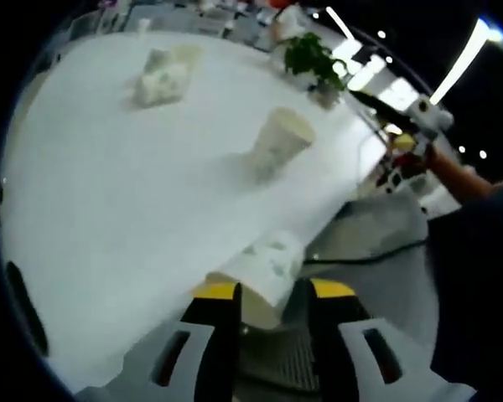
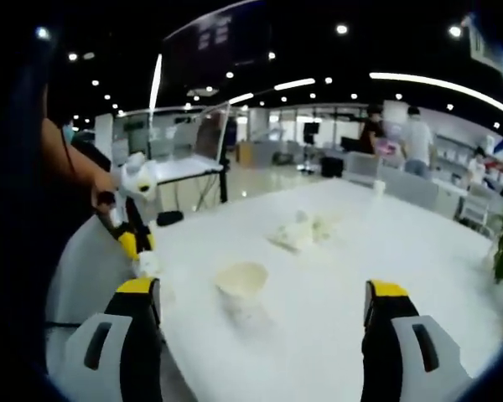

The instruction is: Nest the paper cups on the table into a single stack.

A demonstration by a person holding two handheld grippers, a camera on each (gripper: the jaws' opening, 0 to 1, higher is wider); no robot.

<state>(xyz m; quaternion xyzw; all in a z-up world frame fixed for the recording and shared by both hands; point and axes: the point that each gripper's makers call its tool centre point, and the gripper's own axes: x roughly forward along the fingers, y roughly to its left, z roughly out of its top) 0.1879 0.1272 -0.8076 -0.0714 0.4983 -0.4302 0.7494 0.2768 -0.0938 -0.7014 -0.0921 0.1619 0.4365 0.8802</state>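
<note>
A white paper cup (image 1: 268, 268) is gripped on its side by the left tool (image 1: 272, 310), mouth facing the camera, while the right tool (image 2: 260, 314) is held wide open above another upright cup (image 2: 241, 280) on the counter (image 2: 360, 251).

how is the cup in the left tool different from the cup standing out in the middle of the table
The held cup sits between the left tool's jaws at the table edge; the middle cup stands free, untouched. In the left gripper view the held cup lies tipped on its side, while the middle cup stands mouth up. In the right gripper view the middle cup lies ahead of the open right tool. Both are pale paper cups.
</note>
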